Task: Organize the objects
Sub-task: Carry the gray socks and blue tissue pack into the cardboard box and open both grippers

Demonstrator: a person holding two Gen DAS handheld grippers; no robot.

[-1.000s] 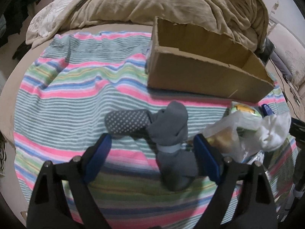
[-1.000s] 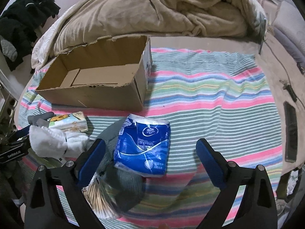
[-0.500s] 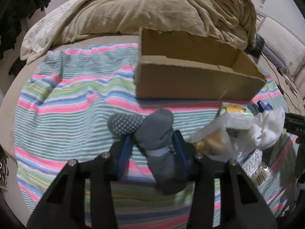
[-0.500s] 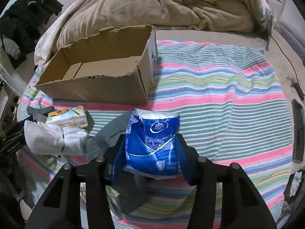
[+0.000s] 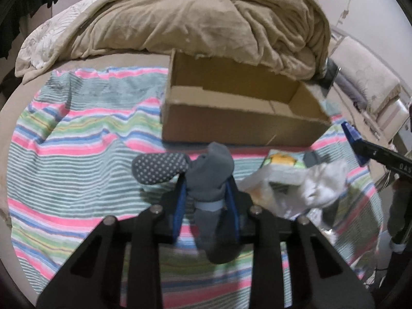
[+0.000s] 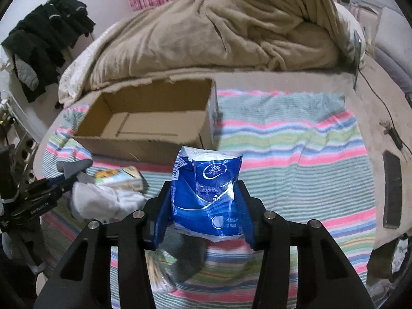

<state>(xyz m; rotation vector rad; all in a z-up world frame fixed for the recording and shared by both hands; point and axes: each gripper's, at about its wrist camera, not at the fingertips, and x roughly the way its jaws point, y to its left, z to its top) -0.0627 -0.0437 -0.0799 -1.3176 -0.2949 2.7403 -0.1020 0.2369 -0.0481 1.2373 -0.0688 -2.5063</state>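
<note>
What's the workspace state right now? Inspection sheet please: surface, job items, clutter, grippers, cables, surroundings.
Surface: striped blanket spread over a bed, wrinkled near its far edge.
Job's things: open cardboard box, nothing seen inside; grey socks and blue tissue pack both held; small yellow-print pack and white cloth lying in front of the box.
Clutter: clear plastic bag beside the socks, contents blurred.
Grippers: left gripper shut on the socks; right gripper shut on the tissue pack.
Cables: black cable along the bed's right edge.
Surroundings: heaped tan duvet behind the box; dark clothes hanging at left.
</note>
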